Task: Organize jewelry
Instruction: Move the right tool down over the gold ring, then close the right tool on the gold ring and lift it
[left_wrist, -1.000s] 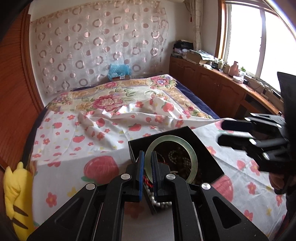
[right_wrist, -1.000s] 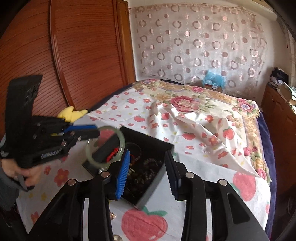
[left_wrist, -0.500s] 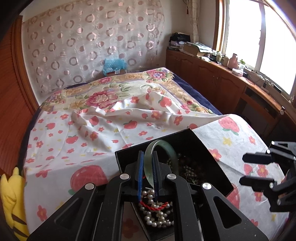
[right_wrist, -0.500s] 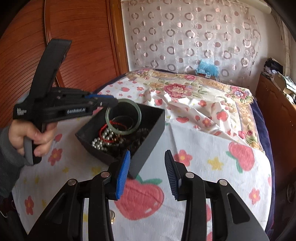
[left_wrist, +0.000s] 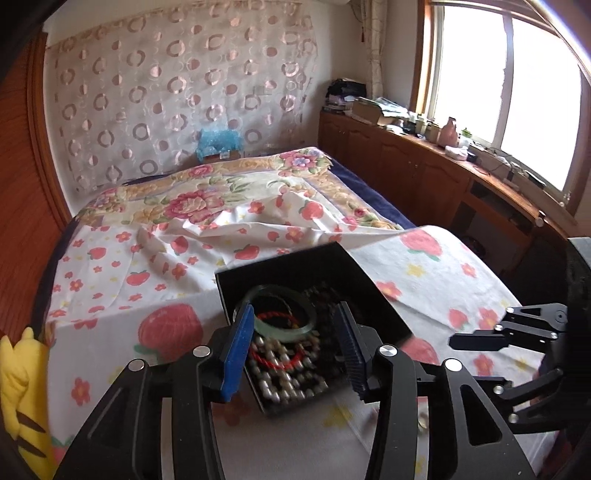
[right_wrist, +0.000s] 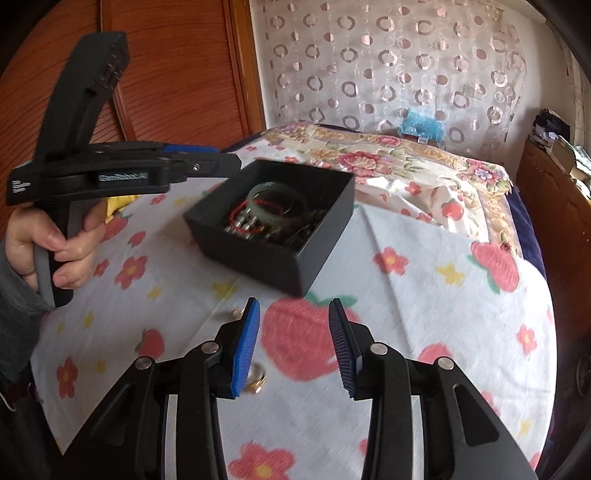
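Observation:
A black open box (left_wrist: 373, 291) (right_wrist: 325, 221) stands on the strawberry-print cloth. In it lie a pale green bangle (left_wrist: 295, 325) (right_wrist: 275, 195), a red cord bracelet (left_wrist: 273, 315), silver beads (left_wrist: 280, 380) and dark bead strings. My left gripper (left_wrist: 295, 347) is open and empty just above the box's near side; it also shows in the right wrist view (right_wrist: 221, 158). My right gripper (right_wrist: 293, 343) is open and empty over the cloth in front of the box. A gold ring (right_wrist: 256, 382) lies by its left finger, and another small gold piece (right_wrist: 236, 314) lies further off.
A yellow plush toy (left_wrist: 22, 398) lies at the bed's left edge. A wooden wardrobe (right_wrist: 166, 74) stands to the left, a wooden cabinet (left_wrist: 424, 173) under the window to the right. A patterned curtain (left_wrist: 177, 92) hangs behind the bed.
My left gripper opened and let go of the green bangle, which now lies in the box. My right gripper pulled back from the box toward the near cloth.

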